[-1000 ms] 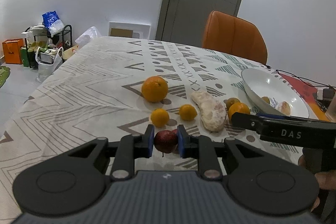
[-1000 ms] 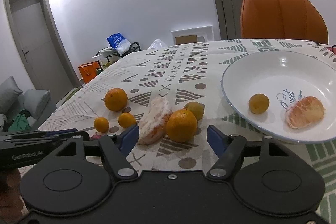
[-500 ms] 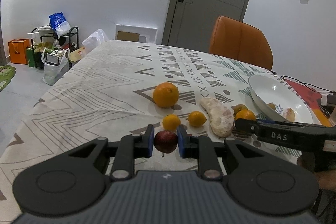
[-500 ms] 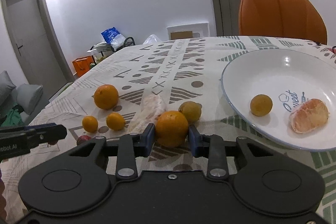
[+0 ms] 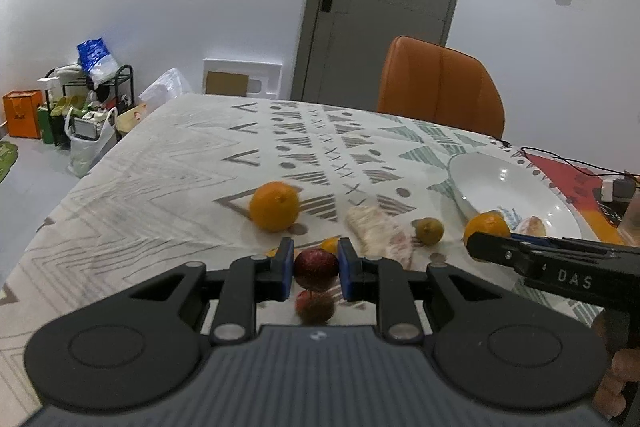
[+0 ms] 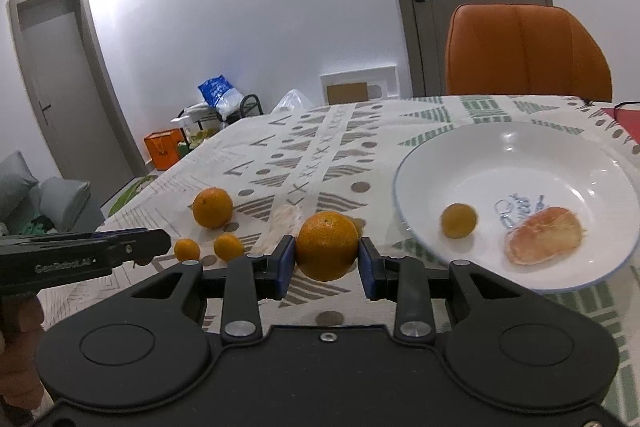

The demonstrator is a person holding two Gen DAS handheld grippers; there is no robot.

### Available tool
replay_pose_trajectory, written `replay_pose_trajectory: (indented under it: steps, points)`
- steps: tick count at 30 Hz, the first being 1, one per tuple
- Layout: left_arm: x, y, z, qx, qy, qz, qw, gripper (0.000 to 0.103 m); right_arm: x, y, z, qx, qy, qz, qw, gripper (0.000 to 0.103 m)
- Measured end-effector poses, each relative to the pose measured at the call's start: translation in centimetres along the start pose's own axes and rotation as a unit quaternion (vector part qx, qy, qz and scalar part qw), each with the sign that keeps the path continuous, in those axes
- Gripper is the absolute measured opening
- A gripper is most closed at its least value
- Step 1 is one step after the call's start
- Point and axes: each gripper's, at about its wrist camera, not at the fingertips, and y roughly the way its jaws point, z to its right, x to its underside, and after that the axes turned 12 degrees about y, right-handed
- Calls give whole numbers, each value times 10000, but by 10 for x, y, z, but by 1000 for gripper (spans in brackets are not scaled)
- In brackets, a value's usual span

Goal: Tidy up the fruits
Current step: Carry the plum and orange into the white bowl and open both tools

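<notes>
1. Fruit in left claw (image 5: 316, 269): small dark-red round fruit (image 5: 316, 268), prob. a plum or sim. Looks light, smooth skin, likely a bit slippery & bruisable, so a gentle squeeze across its widest part is the right hold. That's how it sits now, pinched at the middle between both blue pads (image 5: 285, 269). Claw is nearly closed, gap only as wide as the fruit. Fruit is off the tabletop (image 5: 160, 179); a blurry reddish shape shows just below it, can't tell if reflection or 2nd fruit.
2. Loose fruit on the cloth, left to right: big orange (image 5: 274, 206), peeled pale citrus piece (image 5: 380, 235), small greenish-yellow citrus (image 5: 429, 230). The peeled piece looks soft & fragile, would need a wide, light hold along its sides.
3. Fruit in right claw (image 6: 327, 263): mid-size orange (image 6: 327, 245). Firm, heavier than the red one, dimpled peel gives decent friction; hold across the middle works. Claw is about half open, pads tight on both sides, orange carried above the tabletop, just left of the plate.
4. White plate (image 6: 520, 147) at far right holds a small citrus (image 6: 459, 220) & a peeled orange-pink segment (image 6: 544, 235); likely drop spot for both held fruits.
</notes>
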Motion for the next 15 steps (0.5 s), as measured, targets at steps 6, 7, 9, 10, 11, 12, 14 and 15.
replay_pose_trajectory:
  steps: [6, 7, 9, 10, 11, 12, 14, 15]
  points:
    - [-9, 9, 19, 111, 118, 25, 9999, 22, -6, -15, 13, 46, 88, 172, 9998, 32]
    - [-10, 11, 22, 134, 139, 32, 9998, 22, -7, -18, 16, 59, 102, 205, 9997, 32]
    - [-14, 13, 29, 187, 190, 46, 9996, 22, -10, -22, 21, 96, 118, 265, 9995, 32]
    - [-15, 14, 32, 207, 213, 54, 9995, 22, -11, -24, 24, 123, 132, 290, 9994, 32]
    - [-17, 15, 36, 226, 242, 64, 9994, 22, -12, -25, 28, 152, 153, 314, 9993, 32]
    - [-18, 16, 40, 242, 270, 74, 9993, 22, -13, -27, 31, 177, 173, 340, 9991, 32]
    - [-21, 18, 47, 276, 323, 82, 9991, 22, -14, -29, 38, 219, 215, 377, 9988, 32]
    - [-22, 19, 50, 290, 348, 84, 9989, 22, -15, -30, 41, 241, 234, 395, 9987, 32]
